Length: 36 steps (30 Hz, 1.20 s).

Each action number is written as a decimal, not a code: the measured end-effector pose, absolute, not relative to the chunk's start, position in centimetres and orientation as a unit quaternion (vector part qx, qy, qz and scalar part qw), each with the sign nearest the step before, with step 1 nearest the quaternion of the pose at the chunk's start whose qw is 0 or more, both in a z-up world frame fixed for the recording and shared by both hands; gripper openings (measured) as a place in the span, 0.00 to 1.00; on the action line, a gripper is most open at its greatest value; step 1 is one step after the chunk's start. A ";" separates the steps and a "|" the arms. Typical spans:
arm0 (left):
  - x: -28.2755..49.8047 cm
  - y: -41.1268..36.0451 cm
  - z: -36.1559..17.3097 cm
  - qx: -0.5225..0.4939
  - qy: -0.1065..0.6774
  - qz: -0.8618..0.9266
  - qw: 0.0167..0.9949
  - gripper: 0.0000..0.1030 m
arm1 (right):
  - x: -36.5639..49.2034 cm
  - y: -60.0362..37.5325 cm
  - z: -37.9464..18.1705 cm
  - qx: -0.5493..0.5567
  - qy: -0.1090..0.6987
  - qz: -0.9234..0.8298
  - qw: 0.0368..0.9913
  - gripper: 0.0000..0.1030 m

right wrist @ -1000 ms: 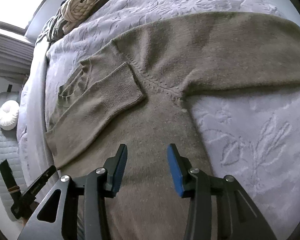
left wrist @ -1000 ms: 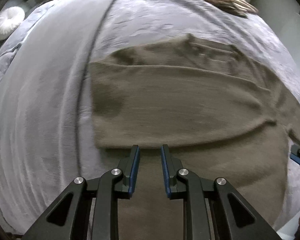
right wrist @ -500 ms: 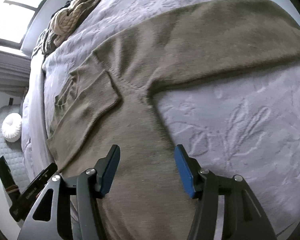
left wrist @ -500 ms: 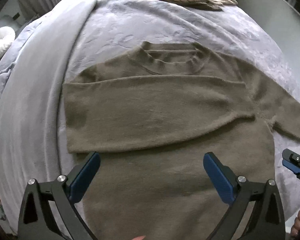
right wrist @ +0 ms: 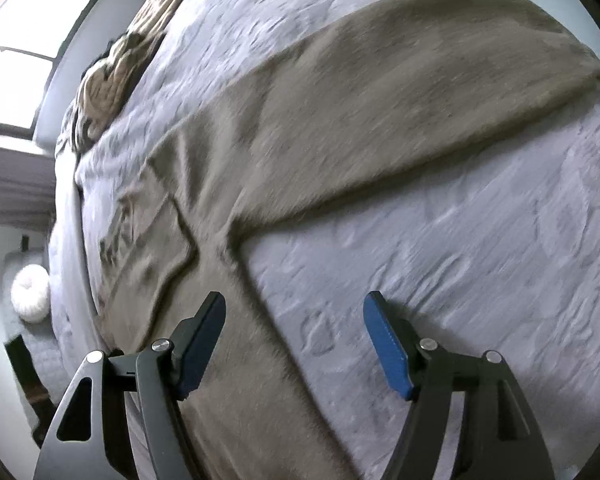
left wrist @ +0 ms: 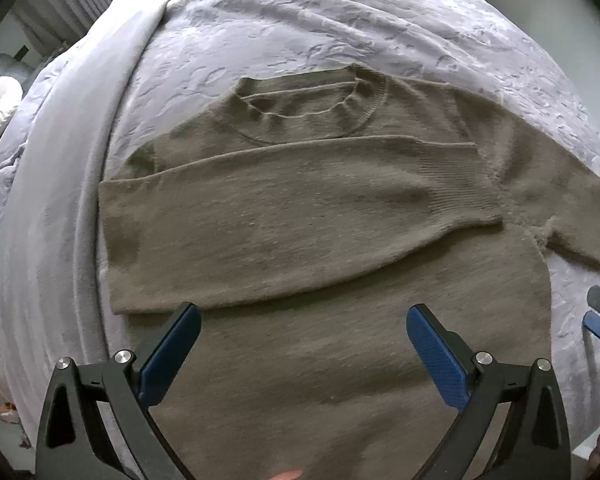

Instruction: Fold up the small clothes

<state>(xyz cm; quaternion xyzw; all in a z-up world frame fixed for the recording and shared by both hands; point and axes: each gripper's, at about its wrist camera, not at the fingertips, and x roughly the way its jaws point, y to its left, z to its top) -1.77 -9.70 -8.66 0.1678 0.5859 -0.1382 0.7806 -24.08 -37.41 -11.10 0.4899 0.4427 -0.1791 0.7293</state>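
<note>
Now both grippers, left (left wrist: 302,330) and right (right wrist: 294,320), apparently hover agape over sweater (left wrist: 320,240).

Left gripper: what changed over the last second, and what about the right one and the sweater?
The left gripper went from nearly shut at the folded sleeve edge to wide open and backed off. The right gripper opened wider and shifted toward the outstretched sleeve. The sweater stayed put.

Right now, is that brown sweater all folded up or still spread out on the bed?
Partly folded. One sleeve lies across the sweater chest; the other sleeve stretches out over the bedspread.
</note>
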 end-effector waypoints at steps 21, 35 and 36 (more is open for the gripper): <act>-2.4 -14.2 -11.3 0.161 0.609 -0.172 0.757 1.00 | -30.7 -48.3 -13.3 0.651 0.223 -0.243 0.683 0.73; -2.6 -15.7 -11.4 0.155 0.605 -0.181 0.760 1.00 | -31.2 -52.0 -14.7 0.719 0.155 -0.224 0.640 0.35; -2.5 -15.7 -11.5 0.157 0.607 -0.176 0.759 1.00 | -31.1 -51.9 -14.6 0.718 0.158 -0.219 0.642 0.17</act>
